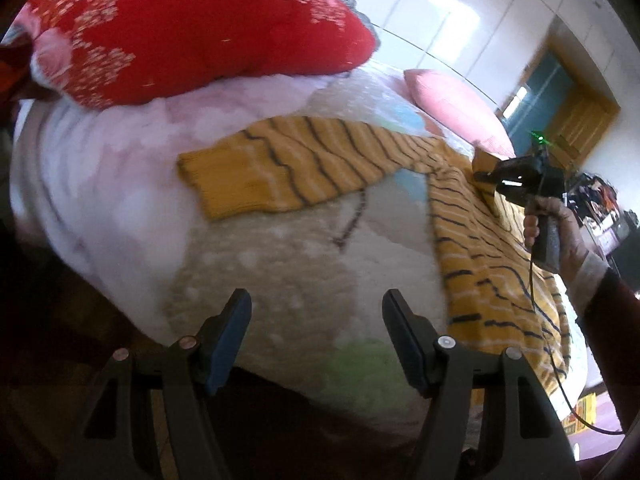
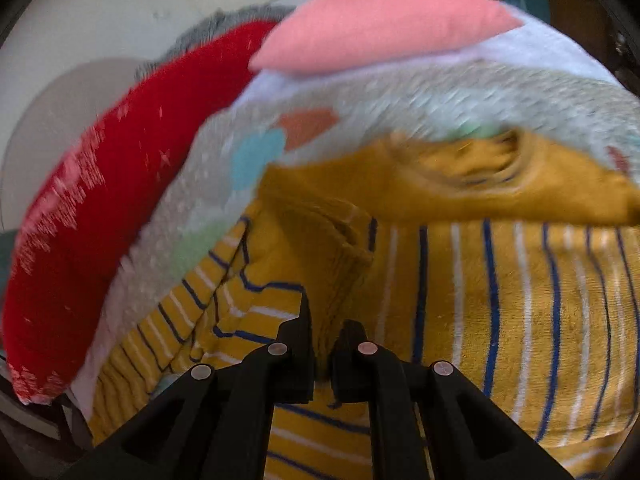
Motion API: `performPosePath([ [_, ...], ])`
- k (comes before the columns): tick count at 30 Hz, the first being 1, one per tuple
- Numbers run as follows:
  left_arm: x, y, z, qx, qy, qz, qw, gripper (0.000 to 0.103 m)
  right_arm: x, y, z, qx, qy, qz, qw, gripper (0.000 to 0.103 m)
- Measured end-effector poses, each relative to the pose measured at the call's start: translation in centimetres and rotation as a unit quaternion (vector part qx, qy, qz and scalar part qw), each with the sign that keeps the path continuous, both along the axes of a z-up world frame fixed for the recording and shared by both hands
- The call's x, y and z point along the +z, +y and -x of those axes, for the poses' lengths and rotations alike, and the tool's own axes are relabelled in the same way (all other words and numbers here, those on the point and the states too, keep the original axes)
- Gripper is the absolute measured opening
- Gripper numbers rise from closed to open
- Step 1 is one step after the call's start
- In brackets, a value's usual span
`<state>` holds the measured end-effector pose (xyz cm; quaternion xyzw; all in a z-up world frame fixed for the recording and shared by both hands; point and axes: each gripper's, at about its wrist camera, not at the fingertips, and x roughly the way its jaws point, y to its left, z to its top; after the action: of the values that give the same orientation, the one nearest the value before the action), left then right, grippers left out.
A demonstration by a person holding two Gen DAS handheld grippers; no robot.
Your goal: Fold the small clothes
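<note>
Mustard-striped sweater (image 1: 472,216) lies spread on the bed (image 1: 260,264), centre-right of the frame. My right hand-held gripper (image 2: 322,344) pinches its cuff, mid sleeve-fold. My left hand-held gripper (image 1: 316,336) hangs released; next it must take the outstretched sleeve at centre.

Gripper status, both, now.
Left gripper: open, nothing between its jaws.
Right gripper: shut on a solid-yellow cuff of the striped yellow sweater.

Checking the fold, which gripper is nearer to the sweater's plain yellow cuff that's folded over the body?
Right. The right gripper is shut on that cuff of the striped yellow sweater. The left gripper hangs open over the fleece blanket, apart from it.
</note>
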<state>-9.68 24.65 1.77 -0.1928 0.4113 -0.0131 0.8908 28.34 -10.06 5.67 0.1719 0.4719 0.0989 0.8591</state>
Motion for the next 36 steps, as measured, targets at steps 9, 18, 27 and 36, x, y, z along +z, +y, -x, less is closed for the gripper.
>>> performPosePath([
  [9,0.1,3.2,1.4,0.049,-0.012,0.018,0.9986,0.069,1.5,6.2,1.0,0.082,-0.023,0.012,0.996,0.044],
  [18,-0.2,7.0,3.5,0.117,-0.007,0.019,0.9929,0.07,1.5,17.8,9.4,0.262,0.012,-0.049,0.964,0.053],
  [27,-0.2,8.3,4.7,0.134,-0.012,0.033,0.9904,0.07,-3.2,25.3,12.6,0.249,0.108,-0.135,0.953,0.064],
  [36,0.8,7.2,5.0,0.127,-0.018,0.032,0.9911,0.07,-2.4,28.0,12.2,0.246,0.083,-0.119,0.958,0.009],
])
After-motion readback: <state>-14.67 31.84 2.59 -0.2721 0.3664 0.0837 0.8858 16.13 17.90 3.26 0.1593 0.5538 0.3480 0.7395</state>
